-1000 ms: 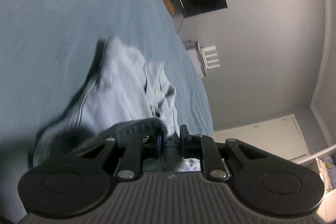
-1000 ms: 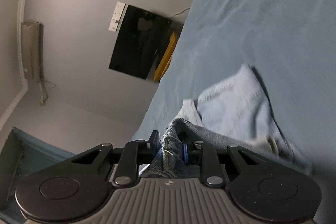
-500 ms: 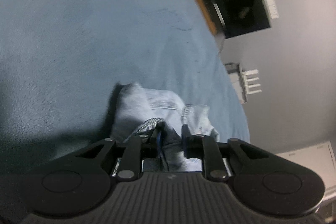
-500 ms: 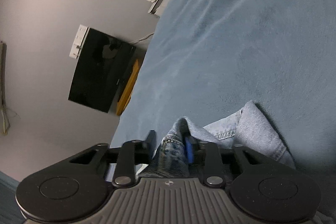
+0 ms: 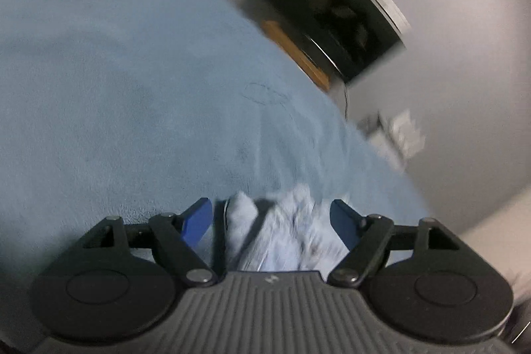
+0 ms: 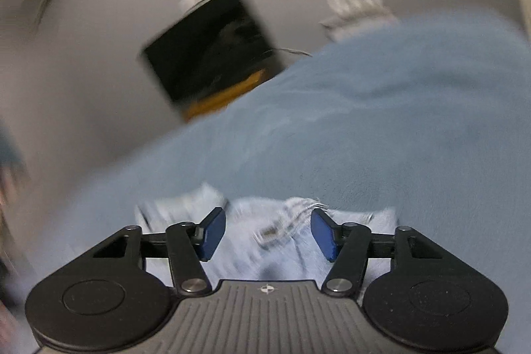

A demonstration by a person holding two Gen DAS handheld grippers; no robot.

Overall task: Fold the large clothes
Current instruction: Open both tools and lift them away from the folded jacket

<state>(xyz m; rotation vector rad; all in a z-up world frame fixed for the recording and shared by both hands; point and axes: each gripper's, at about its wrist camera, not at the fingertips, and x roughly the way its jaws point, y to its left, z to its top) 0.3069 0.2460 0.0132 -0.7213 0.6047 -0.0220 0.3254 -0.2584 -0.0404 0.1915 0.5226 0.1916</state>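
Having been clamped on denim a second ago, both grippers are now seen with their jaws spread and nothing pressed between the pads. The left gripper (image 5: 271, 218) has just been opening, and the pale blue jeans (image 5: 285, 228) lie in the gap between its blue pads without being touched by either one. The right gripper (image 6: 268, 233) has likewise just been opening; the jeans (image 6: 275, 241) are spread under and between its jaws, with a frayed edge and a small metal fitting visible, and again no pad contact can be made out. Both views are blurred, so finer detail of the fabric cannot be told.

The jeans are now resting on the blue bedspread (image 5: 132, 88), at its near part, directly in front of the grippers and well apart from the dark screen (image 5: 335, 25) on the wall beyond the far edge of the bedspread. Compared with a second ago, when a longer stretch of fabric was hanging and trailing ahead of each gripper, only a short, bunched portion is left showing ahead of the jaws.

It is judged that a fold has just been laid down and released on the bedspread. Whether the garment is fully folded cannot be decided from these views, since most of it is hidden beneath the grippers; a check of the edges, and perhaps a further fold, is probably called for.
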